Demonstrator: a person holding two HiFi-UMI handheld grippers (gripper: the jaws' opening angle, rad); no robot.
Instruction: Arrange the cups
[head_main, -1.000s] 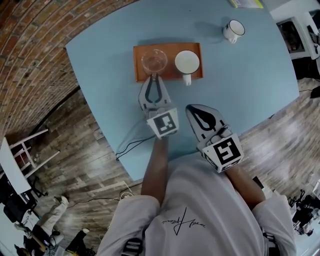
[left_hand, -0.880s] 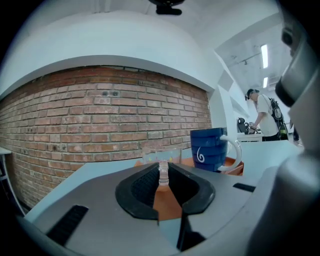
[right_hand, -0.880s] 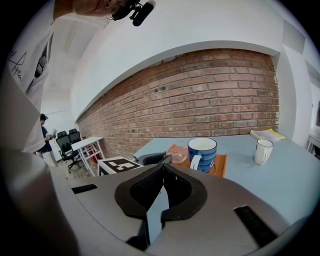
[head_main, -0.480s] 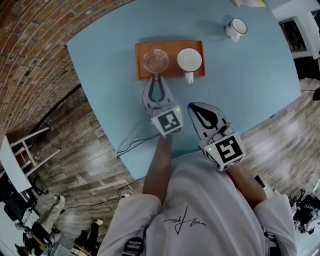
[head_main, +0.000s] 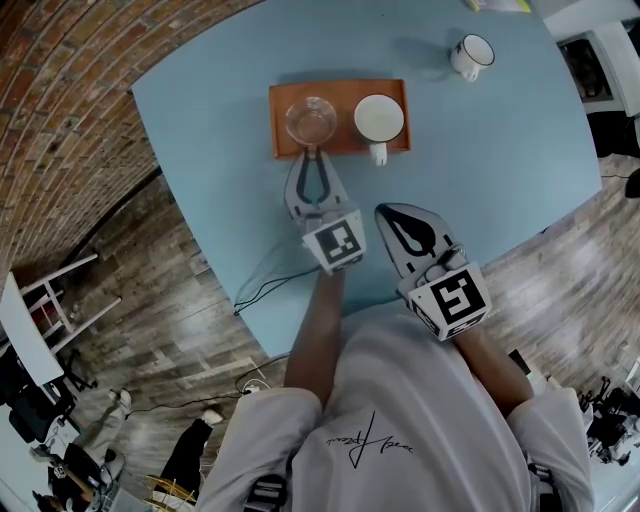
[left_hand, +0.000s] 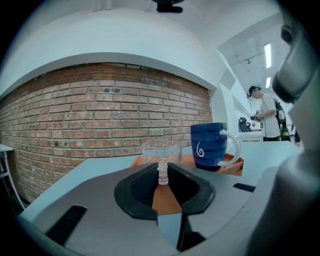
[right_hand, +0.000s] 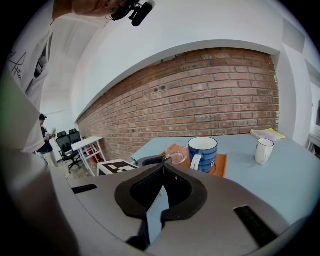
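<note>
A clear glass cup (head_main: 308, 120) and a blue mug (head_main: 379, 120) with a white inside stand side by side on an orange tray (head_main: 340, 147) on the light blue table (head_main: 200, 120). My left gripper (head_main: 312, 153) reaches to the tray's near edge and is shut on the glass cup's handle (left_hand: 162, 171), with the cup (left_hand: 161, 151) just beyond the jaw tips and the blue mug (left_hand: 208, 146) to its right. My right gripper (head_main: 386, 213) hovers near the table's front, shut and empty (right_hand: 163, 165). A small white mug (head_main: 470, 56) stands alone at the far right.
A yellow book (head_main: 495, 6) lies at the table's far edge. A black cable (head_main: 262, 291) hangs over the near left edge. A brick wall runs along the left. A person (left_hand: 262, 112) stands far off behind the table, near desks.
</note>
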